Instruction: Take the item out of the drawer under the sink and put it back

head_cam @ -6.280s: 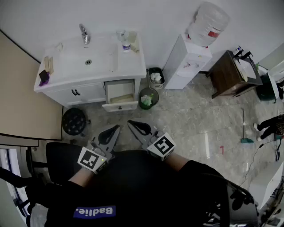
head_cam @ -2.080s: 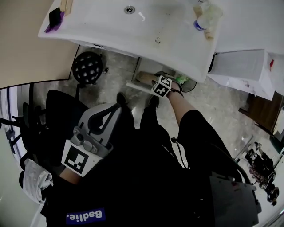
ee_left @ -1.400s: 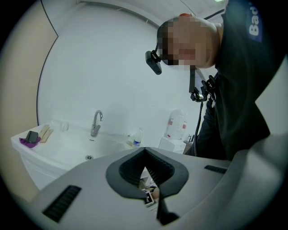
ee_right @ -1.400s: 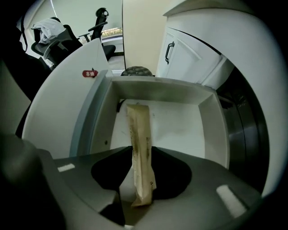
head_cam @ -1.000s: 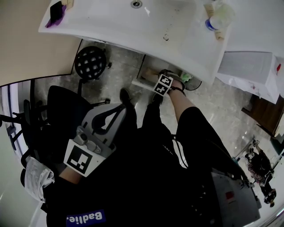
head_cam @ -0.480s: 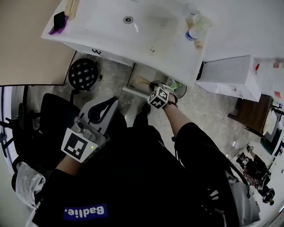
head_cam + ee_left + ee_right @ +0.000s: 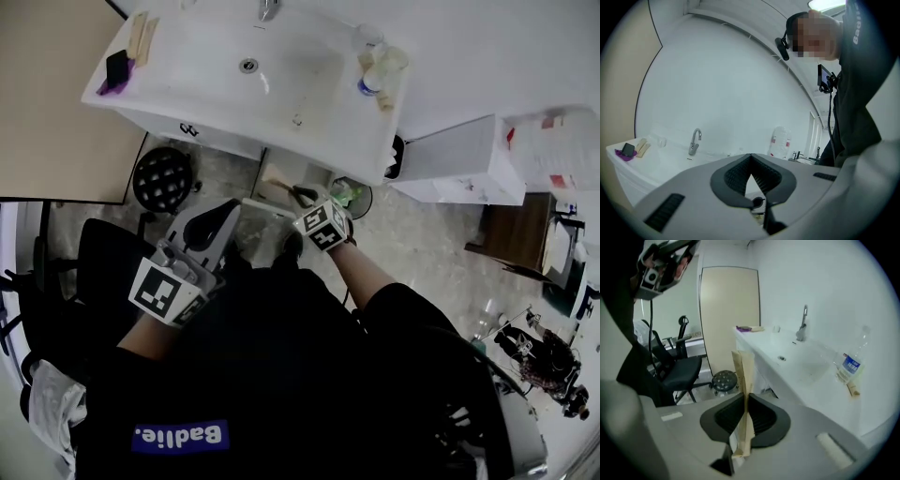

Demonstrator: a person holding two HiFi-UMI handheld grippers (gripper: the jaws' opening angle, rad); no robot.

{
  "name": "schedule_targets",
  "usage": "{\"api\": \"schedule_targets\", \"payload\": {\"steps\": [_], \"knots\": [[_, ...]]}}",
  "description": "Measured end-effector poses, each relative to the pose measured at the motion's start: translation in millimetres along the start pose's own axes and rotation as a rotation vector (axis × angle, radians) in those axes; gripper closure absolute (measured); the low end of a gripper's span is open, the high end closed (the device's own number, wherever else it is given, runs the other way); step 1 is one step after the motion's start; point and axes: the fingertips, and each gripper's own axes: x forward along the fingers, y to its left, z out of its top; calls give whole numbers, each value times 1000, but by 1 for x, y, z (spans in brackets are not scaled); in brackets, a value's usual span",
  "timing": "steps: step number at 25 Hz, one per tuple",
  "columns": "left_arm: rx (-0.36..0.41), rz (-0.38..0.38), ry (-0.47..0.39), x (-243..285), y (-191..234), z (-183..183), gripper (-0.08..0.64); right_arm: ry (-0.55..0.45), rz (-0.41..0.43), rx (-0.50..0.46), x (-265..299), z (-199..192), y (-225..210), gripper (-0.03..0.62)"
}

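My right gripper point(image 7: 745, 414) is shut on a thin tan paper packet point(image 7: 742, 380) that stands up between its pads. In the head view the right gripper point(image 7: 302, 198) holds the tan packet point(image 7: 278, 180) over the open drawer point(image 7: 265, 206) below the white sink counter point(image 7: 309, 103). The left gripper point(image 7: 214, 223) is held up in front of my chest, away from the drawer. Its jaws point(image 7: 751, 161) meet at the tips with nothing between them.
A black round stool point(image 7: 161, 178) stands left of the drawer and a bin with a green liner point(image 7: 352, 195) to its right. A plastic bottle point(image 7: 848, 364) and a faucet point(image 7: 803, 324) are on the counter. A white water dispenser point(image 7: 450, 169) stands further right, a black chair point(image 7: 677, 371) behind me.
The right gripper has drawn back from the drawer toward me with the packet in its jaws. The left gripper has stayed raised. My head has shifted, so the sink shows more fully.
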Motion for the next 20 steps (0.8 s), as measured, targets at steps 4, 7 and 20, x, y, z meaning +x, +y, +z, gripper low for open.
{"api": "schedule_targets", "payload": {"steps": [4,7,20], "knots": [[-13,-33,0,5,-8,4,556,-134,3,73,-39,43,1,560],[-15,-54,-1,9,-12,8,555,-211,-7,109,-68,68,1,560],[-12,-156,56,27,-37,1,556,-536,-15,231,-189,137,12,560]]}}
